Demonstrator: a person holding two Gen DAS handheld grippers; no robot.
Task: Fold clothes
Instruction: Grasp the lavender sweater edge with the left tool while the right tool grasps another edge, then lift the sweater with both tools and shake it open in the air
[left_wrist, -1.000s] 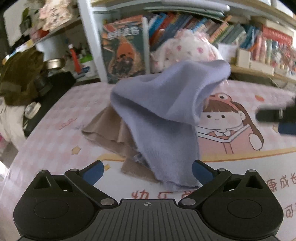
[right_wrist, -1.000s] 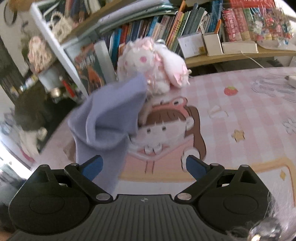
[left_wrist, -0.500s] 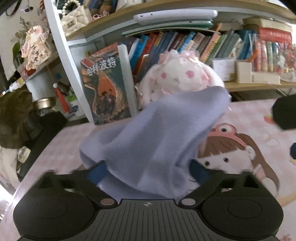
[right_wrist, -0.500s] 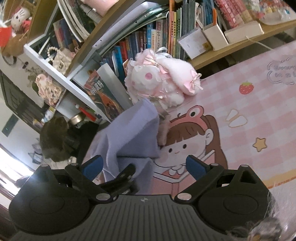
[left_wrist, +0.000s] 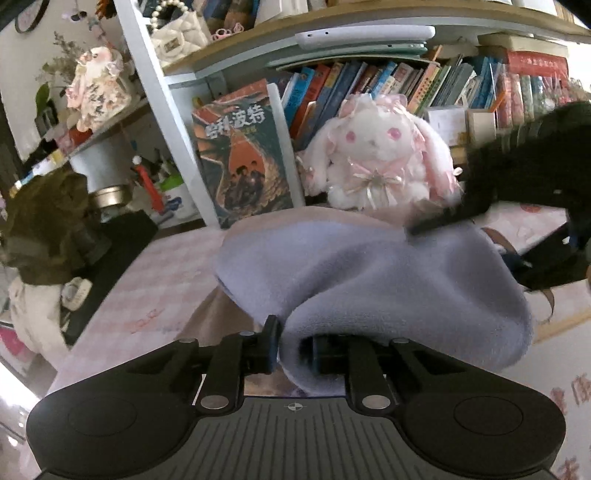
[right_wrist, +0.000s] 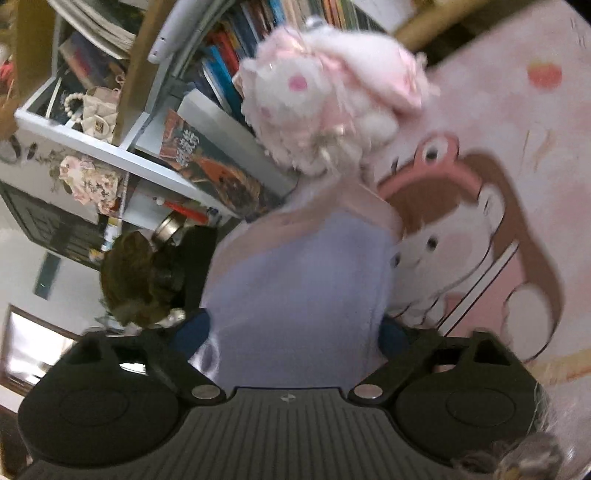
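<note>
A lavender garment (left_wrist: 373, 280) is bunched on the pink cartoon table cover (left_wrist: 155, 280), over a tan garment (left_wrist: 218, 321). My left gripper (left_wrist: 293, 347) is shut on a fold of the lavender garment at its near edge. My right gripper (right_wrist: 291, 332) is open, its blue fingertips (right_wrist: 192, 332) on either side of the lavender garment (right_wrist: 295, 288), which fills the gap between them. The right gripper's dark body (left_wrist: 532, 192) shows blurred at the right of the left wrist view, over the cloth's far end.
A white and pink plush rabbit (left_wrist: 380, 158) sits behind the clothes against a bookshelf (left_wrist: 369, 85). A standing book (left_wrist: 243, 162) is to its left. Dark clutter (left_wrist: 55, 229) and a metal tin (left_wrist: 107, 195) lie at the table's left edge.
My left gripper has closed on the lavender garment. My right gripper has swung in and tilted, so the cloth now lies between its open fingers.
</note>
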